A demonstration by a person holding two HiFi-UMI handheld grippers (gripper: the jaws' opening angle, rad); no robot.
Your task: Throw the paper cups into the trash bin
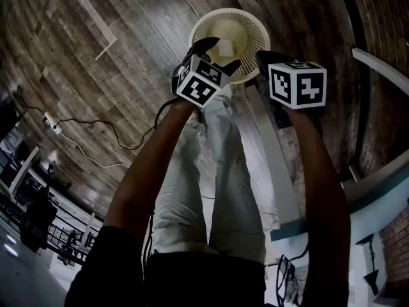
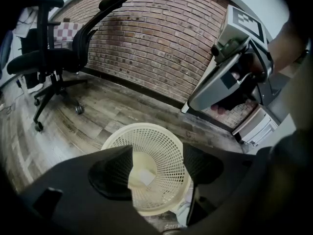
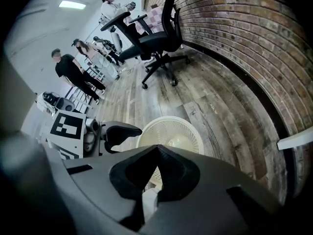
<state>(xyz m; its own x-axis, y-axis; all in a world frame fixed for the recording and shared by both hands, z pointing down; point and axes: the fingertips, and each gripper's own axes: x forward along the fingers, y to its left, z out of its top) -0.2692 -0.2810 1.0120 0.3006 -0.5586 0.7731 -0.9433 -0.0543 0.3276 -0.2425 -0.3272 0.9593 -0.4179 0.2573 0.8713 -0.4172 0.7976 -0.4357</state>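
The cream mesh trash bin [image 1: 246, 27] stands on the wooden floor just beyond the person's legs. A white paper cup [image 2: 142, 177] lies inside it, and the same cup [image 1: 225, 47] shows in the head view. My left gripper [image 1: 215, 54] hangs over the bin's near rim with its jaws spread wide and nothing between them; in its own view the bin [image 2: 161, 141] fills the gap of the left gripper [image 2: 157, 155]. My right gripper [image 3: 156, 150] hovers at the bin's right side, its tips meeting, holding nothing. Its marker cube [image 1: 297, 85] shows in the head view.
A brick wall [image 2: 161, 38] runs behind the bin. Black office chairs [image 2: 49, 58] stand to the left of it. A cable with a power strip [image 1: 52, 124] lies on the floor. A white drawer unit [image 2: 257, 127] sits at the right. Two people [image 3: 73, 72] stand far off.
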